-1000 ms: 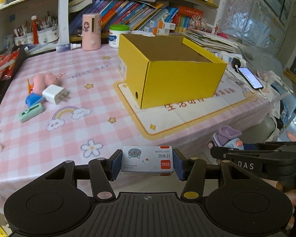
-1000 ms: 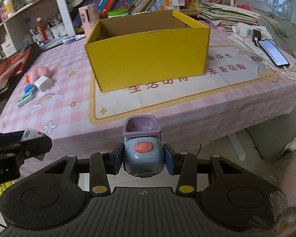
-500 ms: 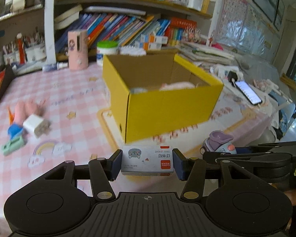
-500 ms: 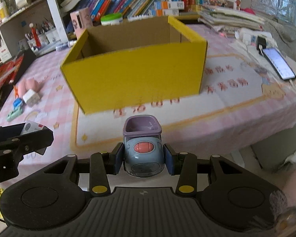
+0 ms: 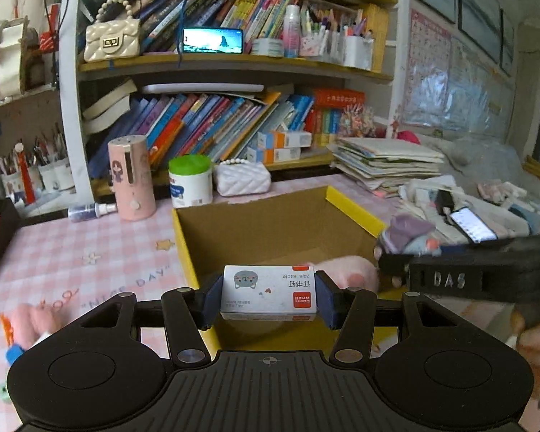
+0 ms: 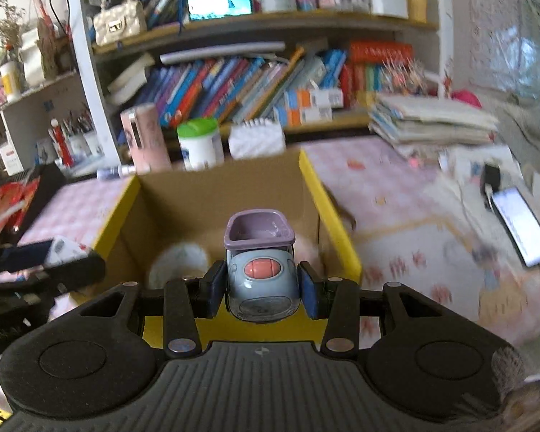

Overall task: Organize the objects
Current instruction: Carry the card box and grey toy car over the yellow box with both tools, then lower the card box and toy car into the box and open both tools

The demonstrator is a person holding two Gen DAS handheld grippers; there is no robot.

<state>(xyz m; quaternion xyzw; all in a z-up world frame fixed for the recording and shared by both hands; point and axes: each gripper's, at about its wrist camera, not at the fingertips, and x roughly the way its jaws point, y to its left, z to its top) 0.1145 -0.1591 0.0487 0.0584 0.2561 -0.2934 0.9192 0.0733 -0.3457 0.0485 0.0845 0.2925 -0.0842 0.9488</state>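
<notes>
Left fingers (image 5: 322, 297): I had them clamped on the small white cardboard staple box (image 5: 268, 297).
Right fingers (image 6: 307, 295): closed around the grey-blue plastic toy car (image 6: 261, 280).
Change: a second before, both hung short of the table edge; now over the open yellow cardboard box (image 5: 189, 252).
Meaning: release seemed next.
</notes>
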